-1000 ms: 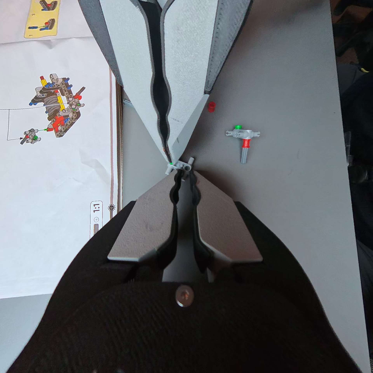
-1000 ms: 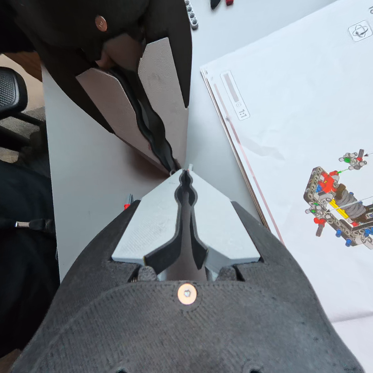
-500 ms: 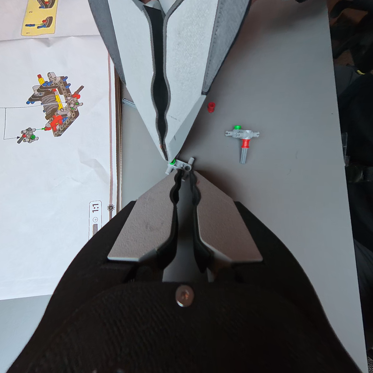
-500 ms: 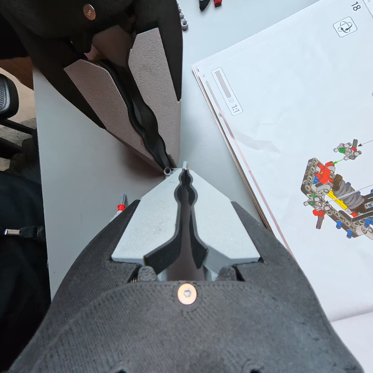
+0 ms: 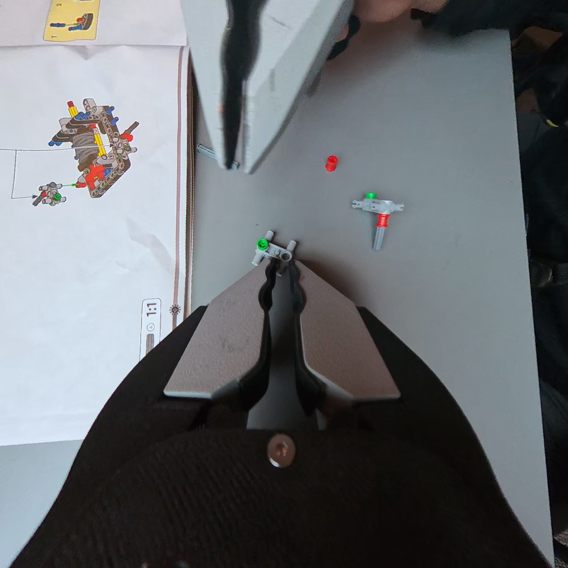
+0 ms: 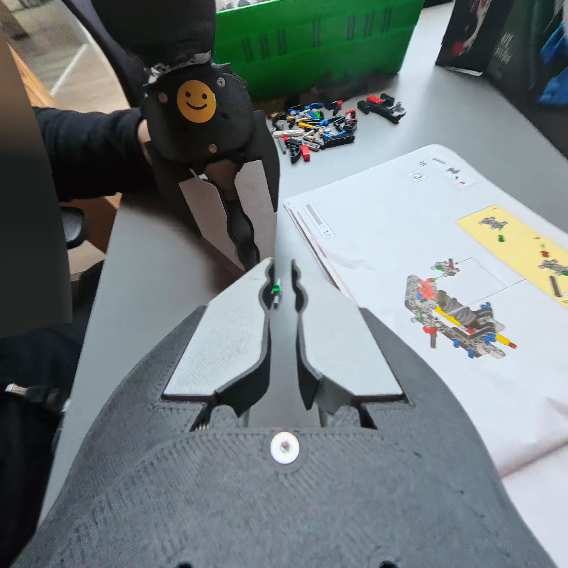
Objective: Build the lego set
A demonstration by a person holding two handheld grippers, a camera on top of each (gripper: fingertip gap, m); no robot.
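Grey table [image 5: 399, 92] is the landmark: above its middle the left gripper [image 5: 281, 264] is closed to a narrow gap on a small grey assembly with a green pin [image 5: 272, 250]. Right gripper [image 6: 282, 264] stands slightly parted and empty, beside the instruction booklet [image 6: 415, 246]. A second grey-and-red assembly [image 5: 378, 215] and red bush [image 5: 331, 163] lie nearer the table's edge.

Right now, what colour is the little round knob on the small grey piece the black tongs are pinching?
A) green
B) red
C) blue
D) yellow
A: in the left wrist view the grey piece held at the tips of the black tongs has a green knob on its left end.
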